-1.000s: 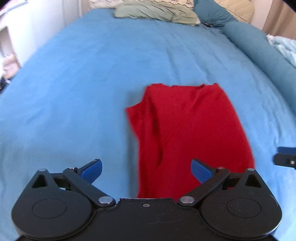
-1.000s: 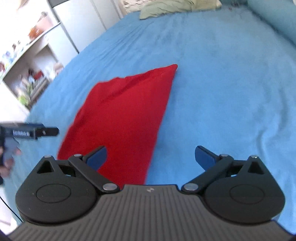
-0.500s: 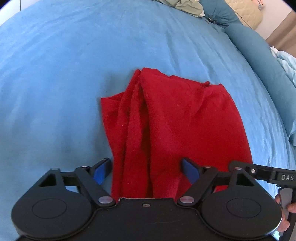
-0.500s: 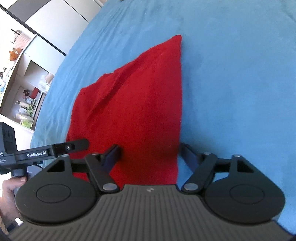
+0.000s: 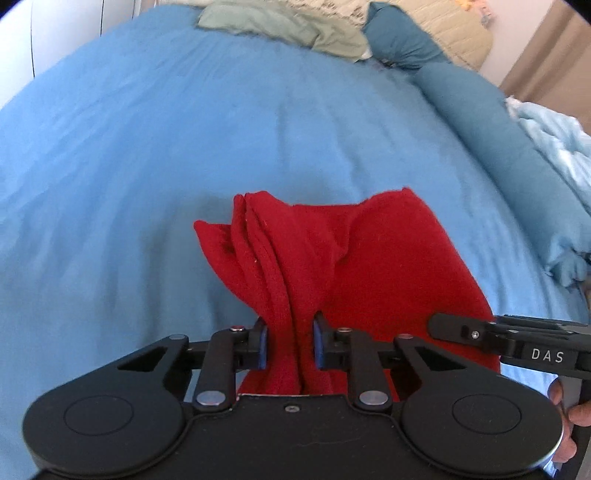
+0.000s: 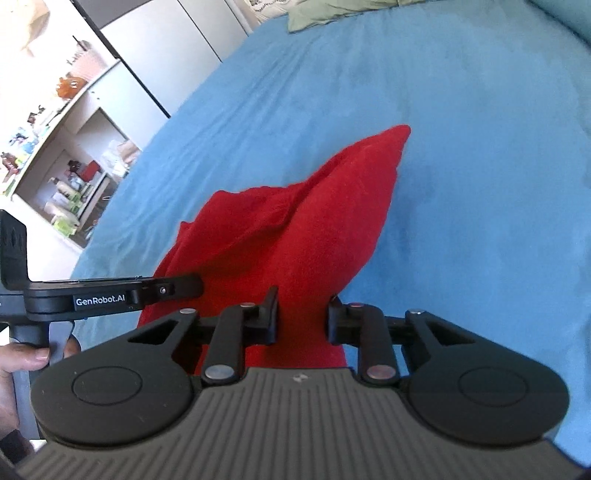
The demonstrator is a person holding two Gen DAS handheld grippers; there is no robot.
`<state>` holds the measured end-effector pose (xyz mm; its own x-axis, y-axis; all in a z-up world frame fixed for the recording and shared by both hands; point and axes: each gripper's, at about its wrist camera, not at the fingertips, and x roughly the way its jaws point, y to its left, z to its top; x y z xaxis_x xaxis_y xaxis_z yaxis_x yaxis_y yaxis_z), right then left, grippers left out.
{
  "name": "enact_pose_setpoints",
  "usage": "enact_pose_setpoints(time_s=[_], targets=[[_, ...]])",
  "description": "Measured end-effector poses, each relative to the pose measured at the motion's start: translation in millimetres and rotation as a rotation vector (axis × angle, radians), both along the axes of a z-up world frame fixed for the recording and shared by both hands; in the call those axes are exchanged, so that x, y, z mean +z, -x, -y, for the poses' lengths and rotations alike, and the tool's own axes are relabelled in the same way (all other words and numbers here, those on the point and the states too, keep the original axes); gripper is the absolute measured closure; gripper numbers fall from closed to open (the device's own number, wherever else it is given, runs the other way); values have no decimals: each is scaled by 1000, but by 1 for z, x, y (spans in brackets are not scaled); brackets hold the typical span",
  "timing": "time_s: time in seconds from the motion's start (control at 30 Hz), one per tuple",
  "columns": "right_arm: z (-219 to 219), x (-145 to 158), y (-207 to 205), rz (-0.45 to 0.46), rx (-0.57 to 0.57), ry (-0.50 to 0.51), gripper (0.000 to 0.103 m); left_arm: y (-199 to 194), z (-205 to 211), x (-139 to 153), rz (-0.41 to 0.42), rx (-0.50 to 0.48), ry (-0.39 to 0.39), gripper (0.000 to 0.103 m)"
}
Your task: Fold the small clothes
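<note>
A red garment (image 5: 354, 266) lies partly lifted on the blue bedsheet (image 5: 184, 147). My left gripper (image 5: 290, 345) is shut on a bunched near corner of the red garment, its folds rising between the pads. My right gripper (image 6: 303, 317) is shut on the other near corner of the red garment (image 6: 314, 221), which slopes down from it to a far point resting on the sheet (image 6: 480, 147). The right gripper's finger shows at the right of the left wrist view (image 5: 480, 332), and the left gripper's finger at the left of the right wrist view (image 6: 147, 290).
Green and teal pillows (image 5: 295, 26) lie at the head of the bed. A teal bolster (image 5: 480, 122) and a pale blue blanket (image 5: 554, 155) run along the right side. White shelves with clutter (image 6: 66, 155) stand left of the bed.
Both grippers went from open above the flat garment to shut on its near edge. The near edge has risen off the sheet and bunched up.
</note>
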<state>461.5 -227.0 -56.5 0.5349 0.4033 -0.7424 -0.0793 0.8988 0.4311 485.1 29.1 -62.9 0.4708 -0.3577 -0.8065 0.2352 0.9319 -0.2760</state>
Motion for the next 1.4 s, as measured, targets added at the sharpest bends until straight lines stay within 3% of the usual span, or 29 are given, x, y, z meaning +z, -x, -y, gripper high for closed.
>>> enact_pose_setpoints(time_s=[0.1, 0.23, 0.4, 0.57, 0.67, 0.7, 0.77, 0.87, 0.97, 1.17, 1.4], targets=[[17, 16, 37, -1, -6, 7, 64, 38, 19, 9, 18, -23, 1, 78], [38, 21, 88, -22, -13, 45, 64, 84, 53, -1, -5, -40, -2, 78], [58, -13, 129, -68, -47, 71, 63, 115, 83, -30, -14, -51, -77, 78], [67, -37, 138, -67, -94, 59, 56, 119, 94, -39, 14, -41, -147, 74], [63, -36, 139, -58, -82, 86, 51, 119, 98, -38, 26, -63, -190, 63], [63, -33, 140, -54, -76, 95, 49, 120, 98, -37, 29, -65, -208, 55], [66, -27, 143, -43, -68, 119, 30, 120, 97, -35, 41, -60, -236, 37], [66, -16, 147, -8, -84, 164, 3, 123, 89, -31, 72, -31, -255, 21], [72, -14, 146, -10, -105, 200, 0, 124, 83, -33, 87, -14, -282, 18], [82, -38, 144, -57, -132, 249, 0, 127, 68, -52, 98, -2, -293, 18], [86, -64, 150, -7, -134, 277, 0, 132, 68, -75, 181, -14, -298, 11]])
